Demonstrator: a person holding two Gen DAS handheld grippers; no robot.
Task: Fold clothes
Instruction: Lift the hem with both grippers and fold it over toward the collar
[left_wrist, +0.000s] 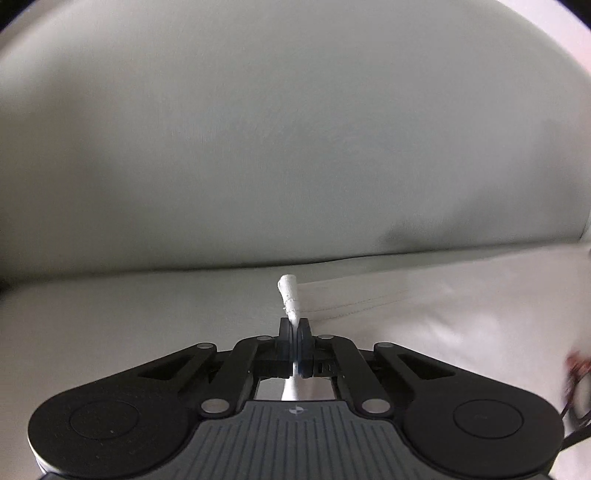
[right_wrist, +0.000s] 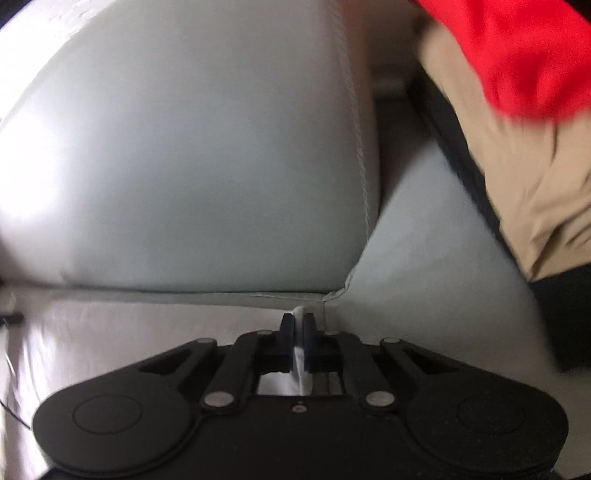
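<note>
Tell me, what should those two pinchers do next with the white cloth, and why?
Probably lift together and carry the white cloth over itself. The left gripper and the right gripper are each shut on a pinch of it, above the sofa seat.

Pale grey leather sofa (left_wrist: 258, 147) carries everything. White garment (left_wrist: 461, 314) spread flat over seat, reaching back cushion crease. Right end of seat: pile of clothes, red piece (right_wrist: 517, 55) on top of tan one (right_wrist: 517, 177), dark fabric (right_wrist: 569, 314) underneath.
</note>
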